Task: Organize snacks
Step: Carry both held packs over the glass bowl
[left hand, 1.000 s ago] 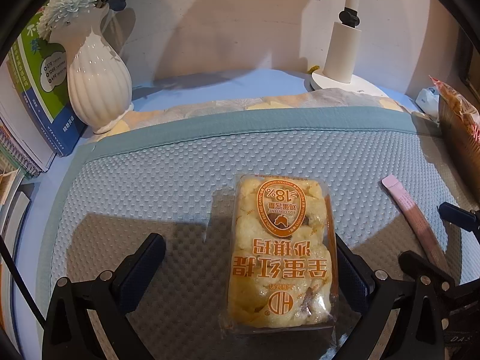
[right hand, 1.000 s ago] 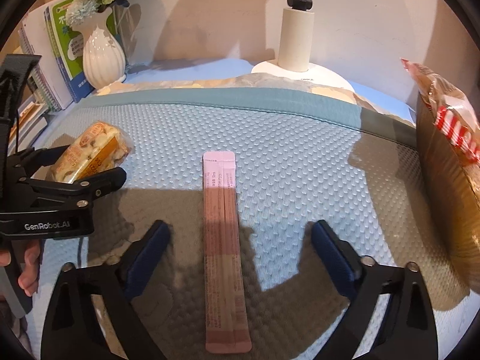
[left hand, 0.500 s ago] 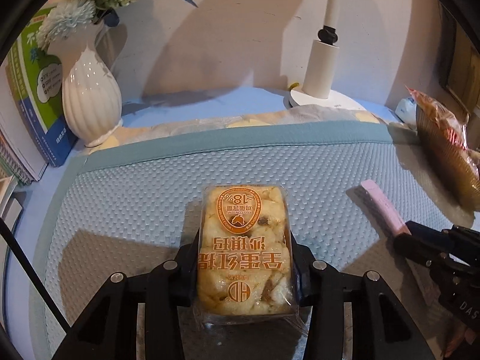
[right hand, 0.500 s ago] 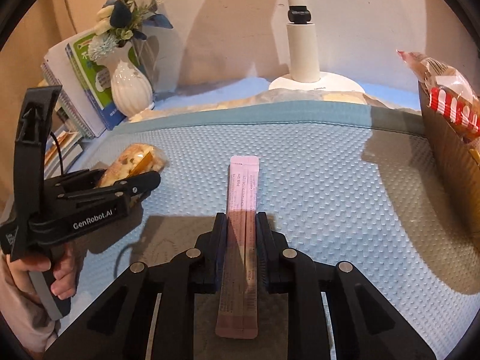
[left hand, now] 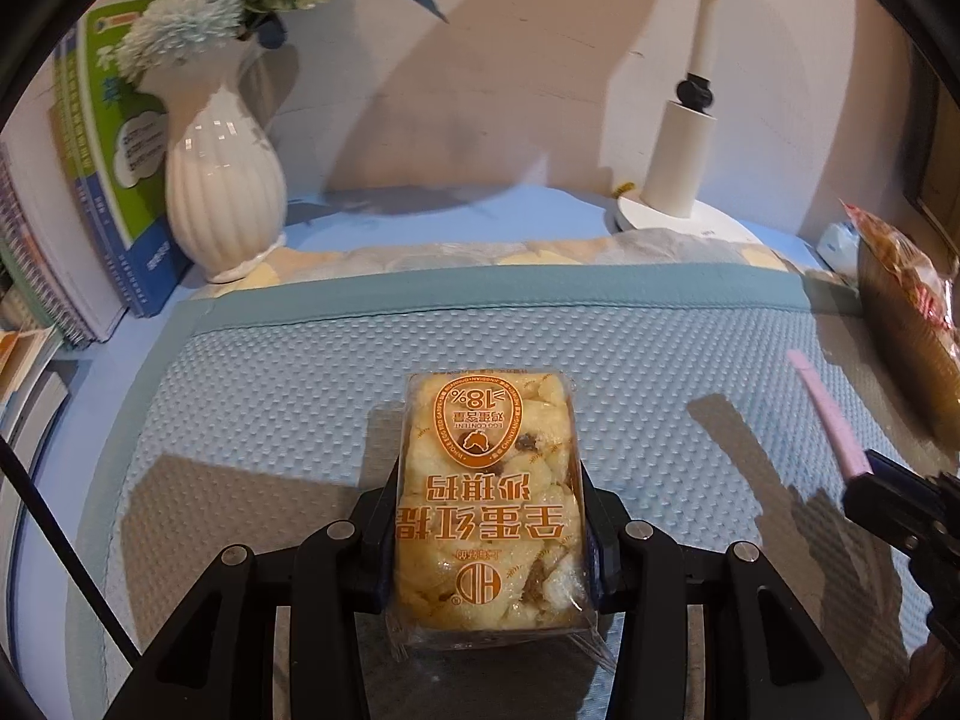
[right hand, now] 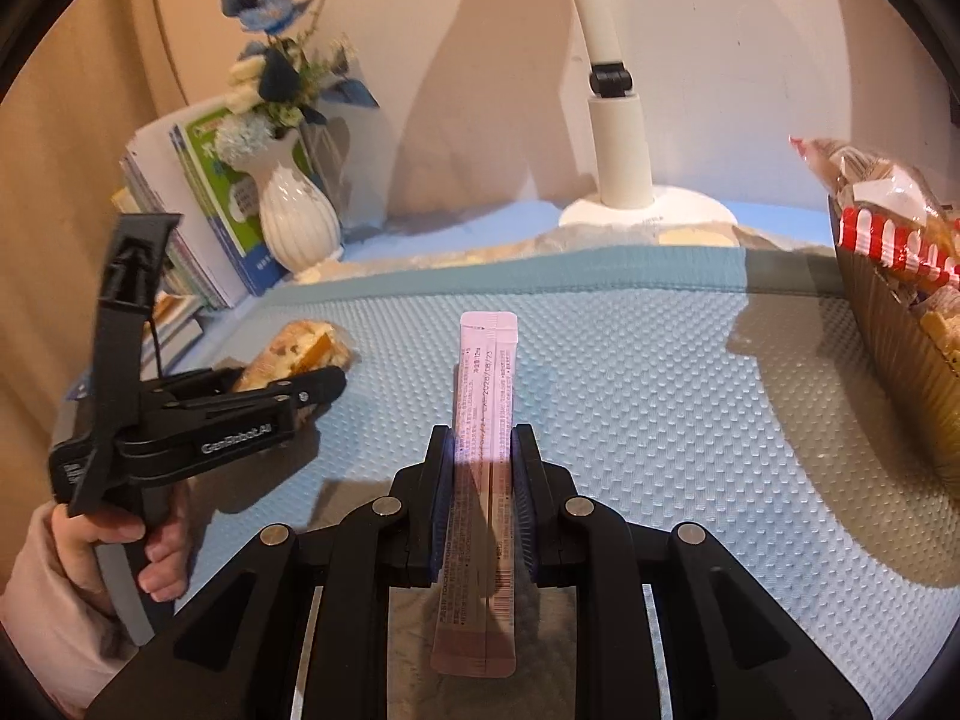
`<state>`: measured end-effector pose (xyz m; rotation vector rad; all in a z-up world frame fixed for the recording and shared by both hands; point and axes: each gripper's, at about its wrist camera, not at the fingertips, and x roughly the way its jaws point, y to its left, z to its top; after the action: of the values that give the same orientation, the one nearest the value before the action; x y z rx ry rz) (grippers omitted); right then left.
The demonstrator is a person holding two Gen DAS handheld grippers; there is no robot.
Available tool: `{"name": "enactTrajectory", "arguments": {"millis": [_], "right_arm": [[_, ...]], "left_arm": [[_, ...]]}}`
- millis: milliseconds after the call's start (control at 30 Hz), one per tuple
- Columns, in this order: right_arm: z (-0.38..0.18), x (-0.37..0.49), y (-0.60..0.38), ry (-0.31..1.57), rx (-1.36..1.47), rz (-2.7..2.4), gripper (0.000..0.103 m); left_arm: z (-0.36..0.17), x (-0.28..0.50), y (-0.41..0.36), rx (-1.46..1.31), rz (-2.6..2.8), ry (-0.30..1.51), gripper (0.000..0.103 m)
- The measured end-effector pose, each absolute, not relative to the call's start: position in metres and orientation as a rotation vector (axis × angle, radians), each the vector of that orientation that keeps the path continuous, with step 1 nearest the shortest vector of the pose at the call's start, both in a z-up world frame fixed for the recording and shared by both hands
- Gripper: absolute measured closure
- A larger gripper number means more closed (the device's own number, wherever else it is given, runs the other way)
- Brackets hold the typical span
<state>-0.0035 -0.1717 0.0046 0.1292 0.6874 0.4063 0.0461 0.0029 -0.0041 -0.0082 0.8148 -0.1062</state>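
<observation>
A clear-wrapped yellow pastry pack (left hand: pixel 489 504) with orange print sits between the fingers of my left gripper (left hand: pixel 489 516), which is shut on its two long sides just above the blue mat. From the right wrist view the same pastry pack (right hand: pixel 294 354) shows in the left gripper (right hand: pixel 312 387), held by a person's hand (right hand: pixel 150 546). My right gripper (right hand: pixel 483 468) is shut on a long pink stick sachet (right hand: pixel 486 396), whose far end points away over the mat. In the left wrist view the pink sachet (left hand: pixel 828 420) sticks out of the right gripper's black fingers (left hand: pixel 888 498) at the right edge.
A textured blue mat (right hand: pixel 660 408) covers the table. A brown basket (right hand: pixel 900 354) with wrapped snacks (right hand: pixel 882 216) stands at the right. At the back are a white vase (left hand: pixel 225 192) with flowers, upright books (left hand: pixel 102 180) and a white lamp base (right hand: pixel 648 213).
Both grippers went from open to shut: the left on the pastry pack, the right on the pink sachet. Both views have since tilted up, showing more of the wall.
</observation>
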Motion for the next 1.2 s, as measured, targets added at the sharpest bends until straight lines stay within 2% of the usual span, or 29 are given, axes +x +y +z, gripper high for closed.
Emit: {"name": "enactTrajectory", "arguments": {"millis": [233, 467, 733, 967, 1200], "right_arm": [[0.015, -0.011, -0.181, 0.668, 0.155, 0.451, 0.084], [0.054, -0.013, -0.228, 0.608, 0.235, 0.450, 0.084], [0.105, 0.000, -0.306, 0.548, 0.247, 0.322, 0.084], [0.125, 0.016, -0.387, 0.556, 0.291, 0.181, 0.084], [0.121, 0.027, -0.460, 0.595, 0.348, 0.044, 0.084]], "left_arm": [[0.007, 0.046, -0.005, -0.045, -0.110, 0.846, 0.060], [0.064, 0.055, -0.051, -0.006, -0.185, 0.782, 0.060], [0.133, 0.086, -0.141, 0.078, -0.361, 0.688, 0.060], [0.165, 0.113, -0.240, 0.124, -0.538, 0.674, 0.060], [0.169, 0.134, -0.328, 0.151, -0.714, 0.704, 0.060]]}}
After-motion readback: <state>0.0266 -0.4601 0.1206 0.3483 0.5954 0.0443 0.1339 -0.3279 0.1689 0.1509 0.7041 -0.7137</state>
